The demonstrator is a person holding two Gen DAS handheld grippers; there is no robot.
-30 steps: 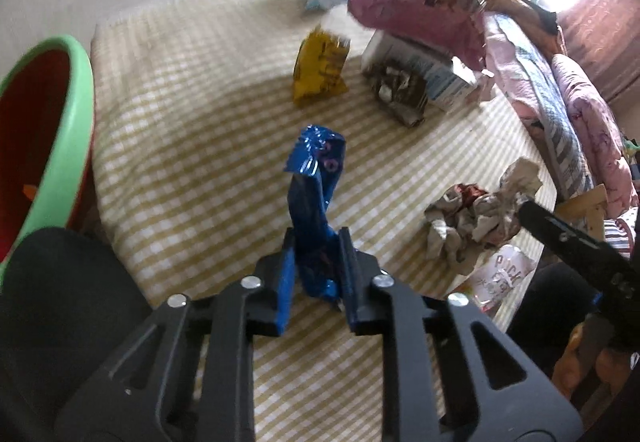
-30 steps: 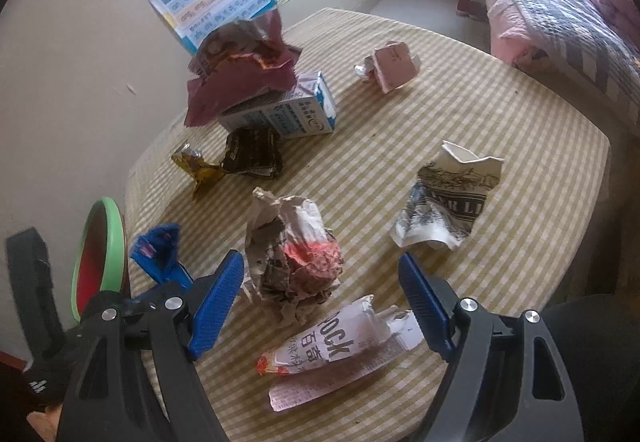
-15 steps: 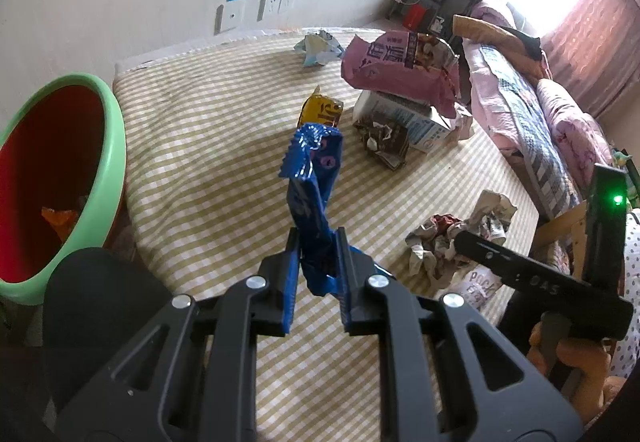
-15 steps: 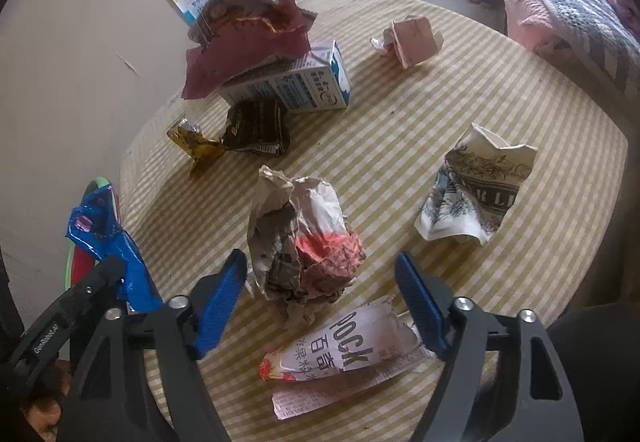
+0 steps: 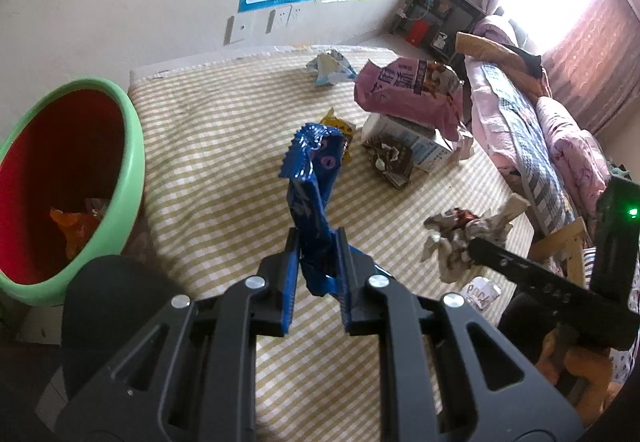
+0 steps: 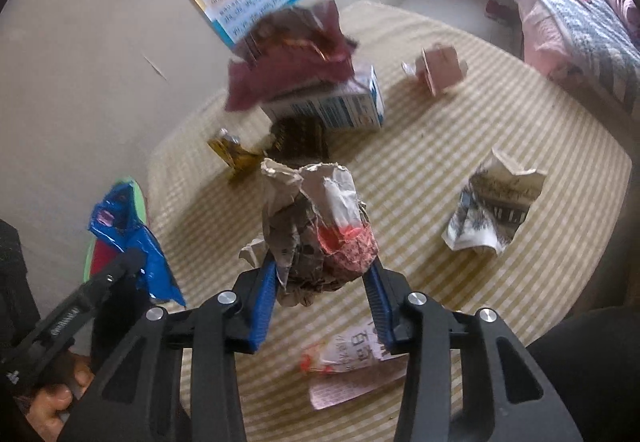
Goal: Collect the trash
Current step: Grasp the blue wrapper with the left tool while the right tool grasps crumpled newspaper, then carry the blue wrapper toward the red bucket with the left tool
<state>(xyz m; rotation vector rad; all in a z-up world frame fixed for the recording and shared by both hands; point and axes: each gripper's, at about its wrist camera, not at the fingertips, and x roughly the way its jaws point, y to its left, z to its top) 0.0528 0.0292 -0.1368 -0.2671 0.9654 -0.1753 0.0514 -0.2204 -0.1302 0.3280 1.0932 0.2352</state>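
Checked cloth covered the counter [image 5: 224, 146], which stood against a wall hung with posters. A bin [image 5: 132, 146] with a green rim stood at the counter's edge and served as the landmark; orange trash already lay inside it.

The left gripper [image 5: 317, 270] was clenched on a blue wrapper [image 5: 314, 178], held clear of the cloth just beside the bin. The right gripper [image 6: 322, 282] was farther from the bin, its jaws closing around a paper wad [image 6: 320, 226]; the pads appeared to meet the wad's sides. A white packet [image 6: 352, 358] lay beneath that gripper. Well beyond the bin lay a carton [image 6: 336, 106] with a pink bag [image 6: 288, 54] on top, a yellow wrapper [image 6: 236, 154] and other crumpled scraps.

Risks, as judged:
- The wrapper was pinched near its lower end; a quick swing to the bin could let it slip.
- The wad was loose and springy; an off-centre grip could shed torn pieces.
- Both grippers sat close; crossing paths could cause a collision.
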